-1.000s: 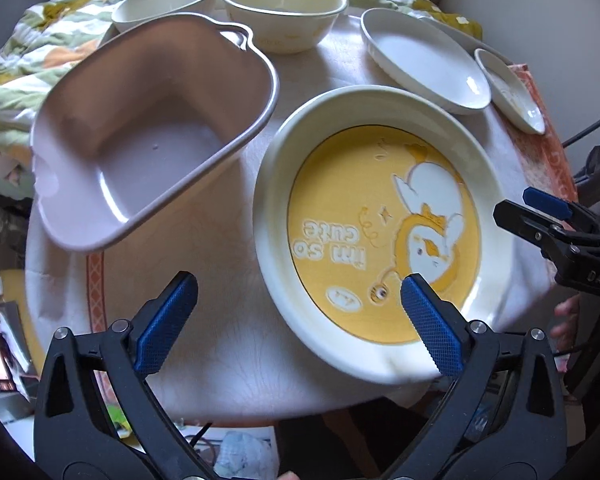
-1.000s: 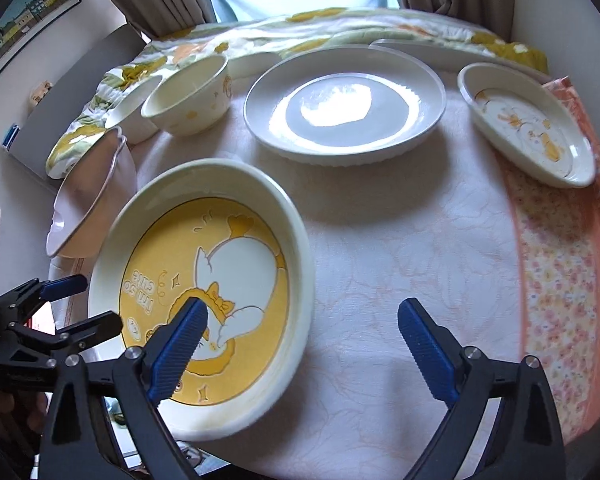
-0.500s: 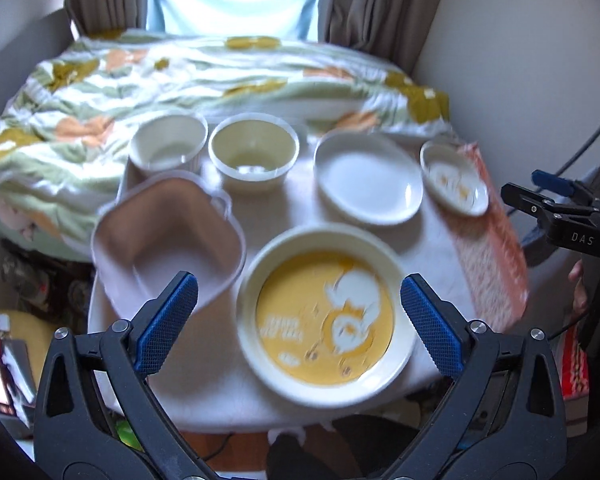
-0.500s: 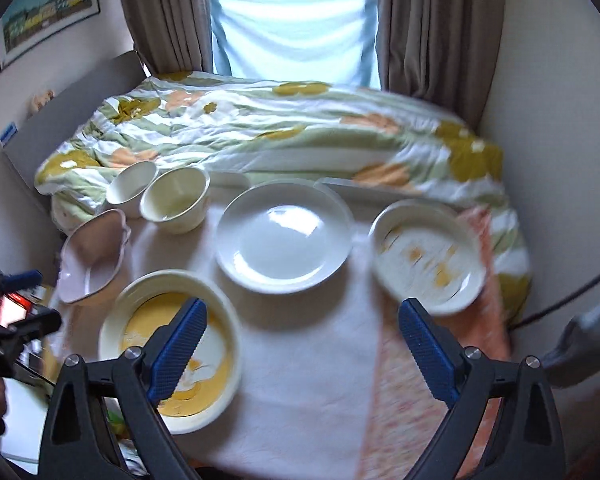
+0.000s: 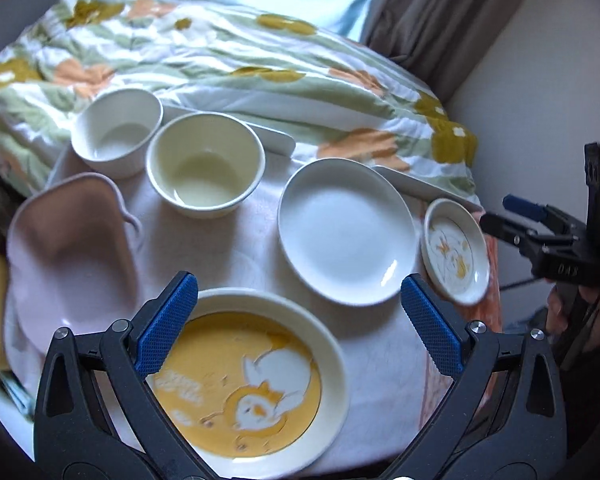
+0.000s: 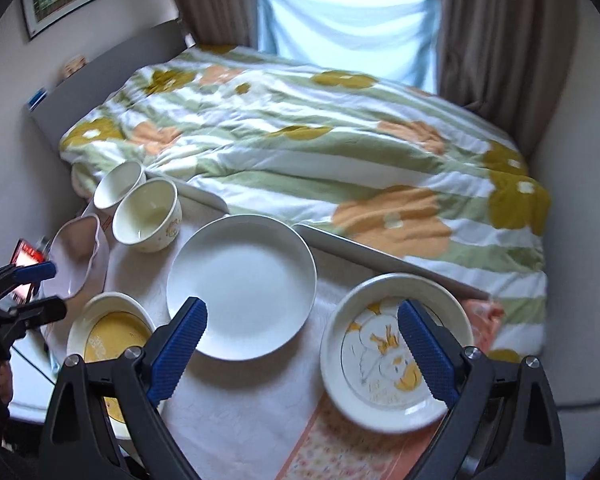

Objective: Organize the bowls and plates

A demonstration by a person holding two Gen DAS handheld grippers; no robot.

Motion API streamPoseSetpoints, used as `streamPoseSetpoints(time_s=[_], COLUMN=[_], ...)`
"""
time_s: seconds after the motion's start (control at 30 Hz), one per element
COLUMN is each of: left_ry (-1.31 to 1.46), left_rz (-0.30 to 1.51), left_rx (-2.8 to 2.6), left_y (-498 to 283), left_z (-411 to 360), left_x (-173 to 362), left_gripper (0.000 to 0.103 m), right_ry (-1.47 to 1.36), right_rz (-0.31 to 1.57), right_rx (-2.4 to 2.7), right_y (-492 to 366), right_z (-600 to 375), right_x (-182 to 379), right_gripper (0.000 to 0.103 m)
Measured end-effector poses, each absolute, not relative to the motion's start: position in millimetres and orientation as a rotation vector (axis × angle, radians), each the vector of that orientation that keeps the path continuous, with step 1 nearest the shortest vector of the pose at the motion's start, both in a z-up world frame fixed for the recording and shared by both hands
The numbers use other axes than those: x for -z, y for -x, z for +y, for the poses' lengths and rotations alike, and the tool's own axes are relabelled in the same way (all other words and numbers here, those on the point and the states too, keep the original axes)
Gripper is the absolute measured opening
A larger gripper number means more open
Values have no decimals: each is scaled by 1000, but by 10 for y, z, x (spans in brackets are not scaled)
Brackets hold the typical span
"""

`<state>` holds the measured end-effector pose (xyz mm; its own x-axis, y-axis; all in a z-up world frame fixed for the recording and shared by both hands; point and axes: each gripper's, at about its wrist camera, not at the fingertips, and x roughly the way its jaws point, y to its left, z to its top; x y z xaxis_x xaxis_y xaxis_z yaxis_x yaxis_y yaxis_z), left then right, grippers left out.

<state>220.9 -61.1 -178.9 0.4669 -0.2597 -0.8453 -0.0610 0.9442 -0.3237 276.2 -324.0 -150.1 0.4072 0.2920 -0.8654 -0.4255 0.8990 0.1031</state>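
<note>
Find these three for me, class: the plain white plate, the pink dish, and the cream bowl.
plain white plate (image 6: pixel 240 286): right wrist view, its flat centre.
pink dish (image 5: pixel 70 248): left wrist view, its inner floor.
cream bowl (image 5: pixel 204 168): left wrist view, its inside.

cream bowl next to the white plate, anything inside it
Nothing: the cream bowl shows only its bare, glossy inside, down to the bottom. What lies beneath it is hidden.

Large cream round plate (image 5: pixel 260 380): yellow centre with white duck print. Small white round dish (image 6: pixel 396 356): yellow-and-white duck motif. Plain white round plate (image 6: pixel 240 284): unpatterned. Pale pink handled dish (image 5: pixel 68 256): solid colour. Cream round bowl (image 5: pixel 206 164) and white round bowl (image 5: pixel 116 132): plain inside. White tablecloth (image 6: pixel 236 408): orange floral border along the right edge. Bedcover (image 6: pixel 320 140): green-and-white stripes, orange and mustard flowers.
</note>
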Motion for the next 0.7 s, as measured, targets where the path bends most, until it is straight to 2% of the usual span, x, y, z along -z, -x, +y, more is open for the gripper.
streamPoseSetpoints(time_s=[0.1, 0.17, 0.27, 0.33, 0.4, 0.5, 0.53, 0.63, 0.67, 0.7], left_ry=[406, 435, 438, 433, 427, 428, 428, 426, 427, 428], left_rz=[1121, 1157, 1217, 1245, 1276, 1316, 1323, 1342, 1348, 1356], left_rx=[111, 98, 76, 69, 60, 47, 44, 38, 36, 33], left_y=[-2437, -2566, -2721, -2788, -2844, -2904, -2912, -2934, -2938, -2948], left_z=[-699, -754, -823, -863, -901, -938, -936, -938, -938, -939], left_x=[2035, 2219, 2462, 2572, 2695, 2831, 2854, 2918, 2935, 2952], left_gripper=[95, 89, 76, 72, 62, 48, 48, 44, 35, 31], right_ry=[158, 172, 177, 173, 170, 172, 174, 186, 189, 191], right_rz=[1123, 1170, 1227, 1252, 1279, 1311, 1319, 1336, 1342, 1350], right_rx=[-562, -618, -680, -708, -729, -753, -761, -783, -791, -798], right_y=[-3043, -3194, -3354, -3419, -3454, -3524, -3533, -3566, -3565, -3569], right_z=[-3210, -3173, -3116, -3087, -3057, -3059, -3049, -3016, -3003, -3001], right_x=[1808, 2018, 2273, 2400, 2514, 2654, 2678, 2745, 2761, 2777], right_gripper=[90, 76, 62, 57, 52, 41, 35, 33, 30, 28])
